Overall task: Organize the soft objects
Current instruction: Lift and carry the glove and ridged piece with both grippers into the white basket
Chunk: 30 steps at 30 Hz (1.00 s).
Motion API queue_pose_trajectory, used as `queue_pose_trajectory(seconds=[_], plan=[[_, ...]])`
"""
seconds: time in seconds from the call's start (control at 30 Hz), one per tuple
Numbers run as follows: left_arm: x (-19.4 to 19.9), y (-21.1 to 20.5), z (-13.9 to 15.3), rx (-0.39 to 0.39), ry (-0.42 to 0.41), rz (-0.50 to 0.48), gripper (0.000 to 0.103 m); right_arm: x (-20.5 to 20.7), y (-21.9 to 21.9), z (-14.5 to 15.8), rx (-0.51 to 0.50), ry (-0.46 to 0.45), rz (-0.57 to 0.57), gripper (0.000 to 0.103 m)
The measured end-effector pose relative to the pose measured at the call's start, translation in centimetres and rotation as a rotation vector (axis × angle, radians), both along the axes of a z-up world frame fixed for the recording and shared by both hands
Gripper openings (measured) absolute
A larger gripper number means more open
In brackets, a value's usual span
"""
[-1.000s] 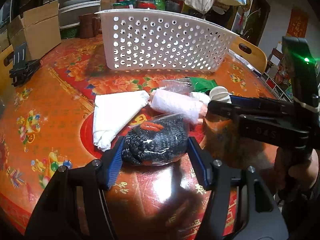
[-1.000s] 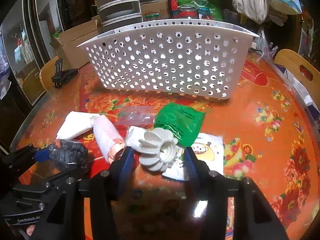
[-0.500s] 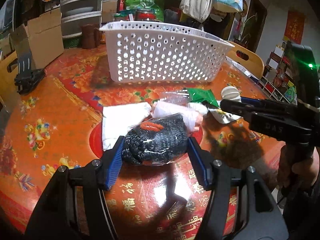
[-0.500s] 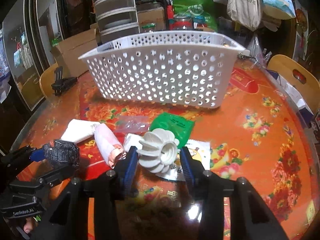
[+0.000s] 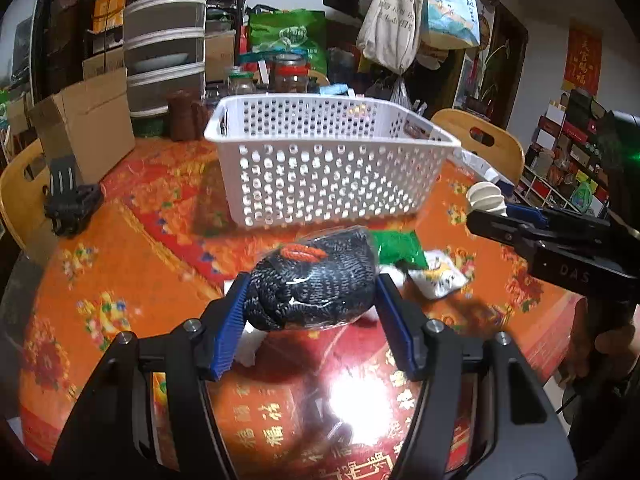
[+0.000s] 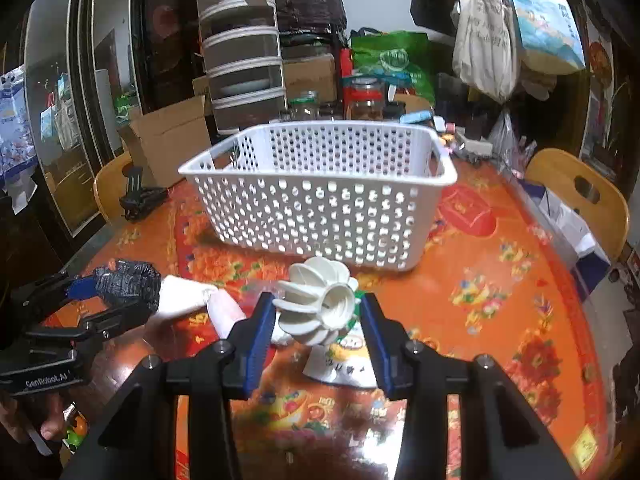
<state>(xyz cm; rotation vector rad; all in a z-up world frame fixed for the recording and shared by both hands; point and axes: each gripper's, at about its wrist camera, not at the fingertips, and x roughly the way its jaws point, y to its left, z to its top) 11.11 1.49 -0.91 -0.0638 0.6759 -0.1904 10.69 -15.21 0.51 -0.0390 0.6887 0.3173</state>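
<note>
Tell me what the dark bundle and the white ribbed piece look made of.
Dark bundle: black-grey knit fabric, visible stitches, inside glossy clear wrap; probably gloves or socks. White ribbed piece: smooth matte fins around a ring, likely soft plastic or foam; cannot tell which.

Stood behind the round red-and-orange table (image 6: pixel 500 280): cardboard box (image 5: pixel 88 128), striped stacked drawers (image 6: pixel 240 68), glass jars (image 6: pixel 364 100), wooden chairs (image 6: pixel 576 192). Hung above: canvas tote bags (image 5: pixel 392 24). Lay near the box: black clamp (image 5: pixel 68 200).

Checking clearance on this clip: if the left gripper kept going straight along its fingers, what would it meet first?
Probably the near wall of the white basket. The left gripper, shut on the dark knit bundle, points at it, though depth is uncertain.
</note>
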Motion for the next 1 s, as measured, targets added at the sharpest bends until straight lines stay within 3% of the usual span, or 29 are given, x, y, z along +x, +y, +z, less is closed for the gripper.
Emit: queue_pose_trajectory(seconds=[0.27, 0.6, 1.0], plan=[[1.7, 0.8, 3.6, -0.011, -0.028, 0.004, 0.059, 0.6, -0.4, 2.6, -0.004, -0.041, 0.005, 0.043], [7.4, 1.6, 7.8, -0.026, -0.022, 0.005, 0.059, 4.7, -0.8, 5.9, -0.017, -0.049, -0.011, 0.043], [17.0, 0.4, 9.5, 0.023, 0.047, 0.006, 0.059, 12.4, 0.5, 5.5, -0.060, 0.003, -0.067, 0.043]])
